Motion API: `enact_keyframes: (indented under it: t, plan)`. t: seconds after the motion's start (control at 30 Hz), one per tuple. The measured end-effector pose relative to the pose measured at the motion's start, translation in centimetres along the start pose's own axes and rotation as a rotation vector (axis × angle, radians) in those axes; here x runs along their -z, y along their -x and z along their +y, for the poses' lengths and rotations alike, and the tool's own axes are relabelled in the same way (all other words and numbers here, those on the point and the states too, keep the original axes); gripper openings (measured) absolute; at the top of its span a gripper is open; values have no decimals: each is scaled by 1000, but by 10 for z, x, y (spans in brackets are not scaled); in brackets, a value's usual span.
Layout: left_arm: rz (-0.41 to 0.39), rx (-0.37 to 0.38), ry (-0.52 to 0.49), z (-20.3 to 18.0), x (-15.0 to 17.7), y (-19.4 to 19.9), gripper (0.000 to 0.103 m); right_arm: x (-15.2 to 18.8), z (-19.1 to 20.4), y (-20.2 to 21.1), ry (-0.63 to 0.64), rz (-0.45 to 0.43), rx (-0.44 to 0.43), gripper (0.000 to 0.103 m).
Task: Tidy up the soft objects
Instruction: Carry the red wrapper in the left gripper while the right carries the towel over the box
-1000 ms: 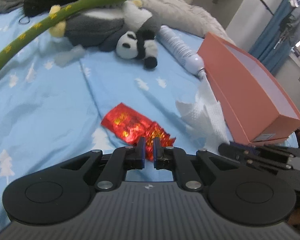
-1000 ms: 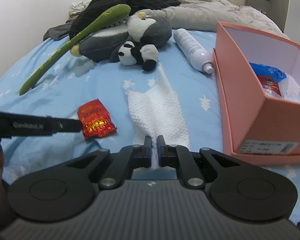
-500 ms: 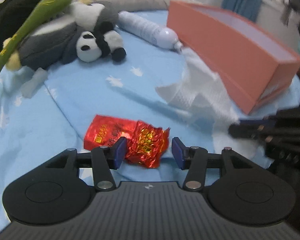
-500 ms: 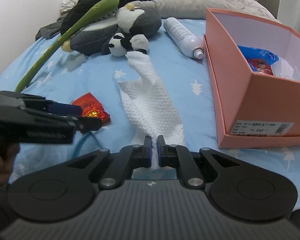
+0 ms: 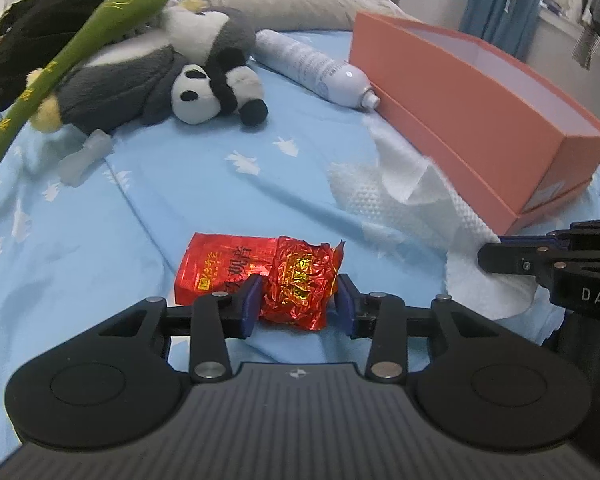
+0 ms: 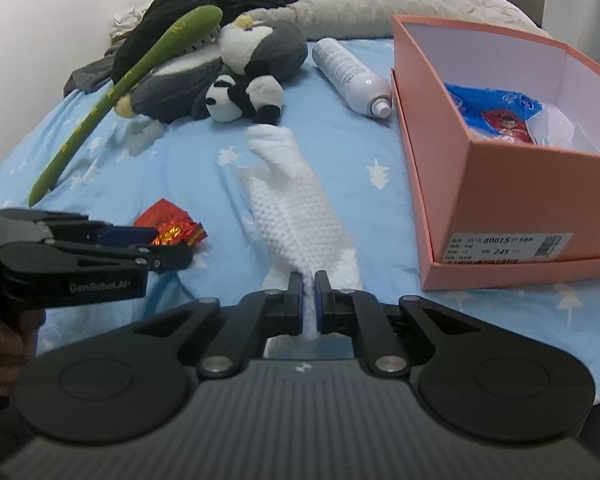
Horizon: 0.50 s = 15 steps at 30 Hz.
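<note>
A crinkled red foil packet (image 5: 296, 280) lies on the blue bed sheet, and it also shows in the right wrist view (image 6: 172, 228). My left gripper (image 5: 298, 302) is open, its jaws on either side of the packet's near end. My right gripper (image 6: 308, 300) is shut on the near end of a white textured towel (image 6: 296, 212), which stretches away over the sheet; the towel also shows in the left wrist view (image 5: 412, 200). An orange open box (image 6: 500, 216) stands to the right and holds blue and red packets (image 6: 496, 116).
At the back lie a small panda plush (image 5: 216, 92), a grey and white plush (image 5: 140, 76), a long green plush stick (image 5: 72, 56), a white spray bottle (image 5: 316, 72), dark clothes and a grey blanket. A small clear piece (image 5: 84, 156) lies at left.
My left gripper opened from shut and moved forward, so the red packet now sits between its jaws. My right gripper stayed shut on the towel and moved slightly.
</note>
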<state>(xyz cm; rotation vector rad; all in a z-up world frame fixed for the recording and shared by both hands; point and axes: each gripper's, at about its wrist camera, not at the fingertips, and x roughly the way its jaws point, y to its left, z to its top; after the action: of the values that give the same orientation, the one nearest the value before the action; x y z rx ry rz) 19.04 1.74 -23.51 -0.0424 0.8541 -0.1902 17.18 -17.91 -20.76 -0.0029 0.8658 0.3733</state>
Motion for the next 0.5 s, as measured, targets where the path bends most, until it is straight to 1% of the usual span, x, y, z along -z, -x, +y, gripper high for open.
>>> enact_keyframes:
  t: [0.03,0.27,0.5]
  plan:
    - [-7,-2,12,0,-1,4,42,-1,0,2,-3,-6,-2,9]
    - [-73,-6,113,1,-13,35,42,-16,1,27,-24,-75,-31,9]
    - [-132,16,160,-9,-27,68,42,-32,3,55,-35,-153,-48,9]
